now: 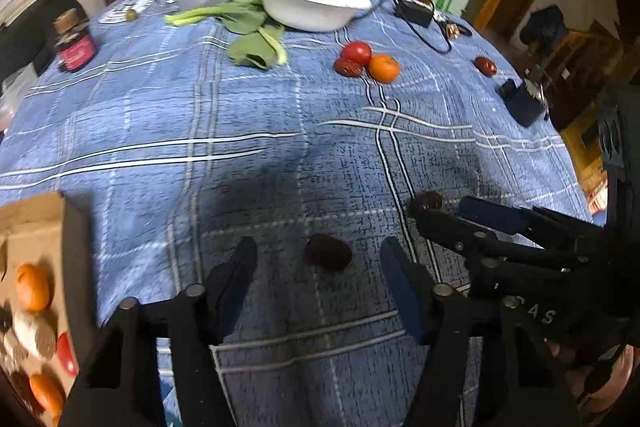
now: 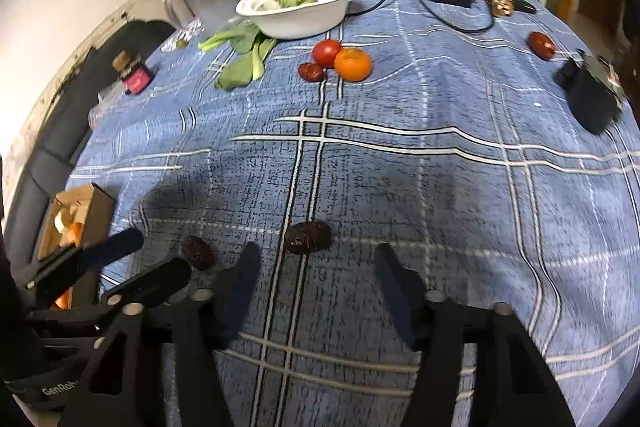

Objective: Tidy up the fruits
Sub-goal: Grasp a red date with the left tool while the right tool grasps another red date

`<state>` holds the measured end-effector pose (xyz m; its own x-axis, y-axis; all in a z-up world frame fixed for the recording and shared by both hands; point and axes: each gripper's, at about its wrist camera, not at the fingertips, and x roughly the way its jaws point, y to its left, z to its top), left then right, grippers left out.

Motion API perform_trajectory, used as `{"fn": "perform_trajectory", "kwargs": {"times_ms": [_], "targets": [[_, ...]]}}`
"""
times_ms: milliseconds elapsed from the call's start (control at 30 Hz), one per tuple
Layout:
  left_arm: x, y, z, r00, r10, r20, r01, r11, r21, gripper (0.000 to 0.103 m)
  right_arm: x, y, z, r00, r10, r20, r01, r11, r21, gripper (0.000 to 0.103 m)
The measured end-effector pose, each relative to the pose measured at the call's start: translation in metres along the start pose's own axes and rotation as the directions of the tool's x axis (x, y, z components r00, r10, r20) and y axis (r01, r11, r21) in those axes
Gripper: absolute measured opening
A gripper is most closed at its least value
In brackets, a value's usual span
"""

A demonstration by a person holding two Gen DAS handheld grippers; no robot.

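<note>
Dates lie on the blue checked tabletop [image 1: 240,115], one ahead of each claw: the left claw [image 1: 318,259] has its jaws apart with a dark date [image 1: 329,251] between the tips, untouched, and the right claw [image 2: 316,263] likewise stands open just short of a second date [image 2: 308,237]. No earlier view is given, so only this open stance can be told. The box [image 1: 36,227] that already holds oranges and other fruit sits at the left edge, near the left claw. To do the pick well, each claw should probably sink until the pads flank the widest part of its date, then close gently, since the wrinkled fruit looks soft and small enough to roll or squirt out; the two claws sit close together, so one may need to wait while the other lifts toward the box. Farther off, a tomato [image 1: 357,53], an orange [image 1: 384,68] and a red date [image 1: 348,67] touch in a cluster, and one more date [image 1: 485,65] lies apart at the right. Shadow darkens both near dates, so their exact outline is hard to read; the box is cut off by the frame, and its contents are blurred; whether the claw tips touch the cloth cannot be told.
</note>
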<state>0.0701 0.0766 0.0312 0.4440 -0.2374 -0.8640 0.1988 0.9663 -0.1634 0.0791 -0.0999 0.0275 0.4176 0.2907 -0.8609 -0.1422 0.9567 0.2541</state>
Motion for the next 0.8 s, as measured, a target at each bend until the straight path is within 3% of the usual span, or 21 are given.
{"fn": "perform_trajectory", "kwargs": {"times_ms": [200,300,400,433,633,800], "targets": [[0.014,0.001,-0.001,0.999,-0.016,-0.033,0.017,1.0,0.019,0.046,0.006,0.005,0.001,1.0,-0.013,0.008,0.013,0.998,-0.059,0.05],[0.016,-0.003,-0.003,1.0,0.002,-0.029,0.0,0.999,0.051,0.043,0.007,0.01,0.002,1.0,-0.015,0.011,0.016,0.996,-0.083,0.042],[0.016,-0.002,-0.003,1.0,-0.012,-0.028,0.014,0.999,0.051,0.027,0.009,0.014,0.003,1.0,-0.013,0.011,0.014,0.995,-0.102,0.034],[0.016,-0.001,-0.003,0.999,-0.017,-0.03,0.018,0.999,0.046,0.027,0.01,0.016,0.003,1.0,-0.011,0.009,0.012,0.994,-0.11,0.028],[0.007,0.001,-0.007,1.0,-0.01,-0.022,0.011,0.999,0.031,0.026,0.004,0.021,0.003,1.0,0.015,0.013,-0.014,0.994,-0.106,0.028],[-0.026,0.012,-0.013,0.999,-0.036,0.024,0.037,0.999,-0.02,0.027,-0.017,0.027,0.001,0.998,0.052,0.031,-0.05,0.996,-0.077,0.028]]}}
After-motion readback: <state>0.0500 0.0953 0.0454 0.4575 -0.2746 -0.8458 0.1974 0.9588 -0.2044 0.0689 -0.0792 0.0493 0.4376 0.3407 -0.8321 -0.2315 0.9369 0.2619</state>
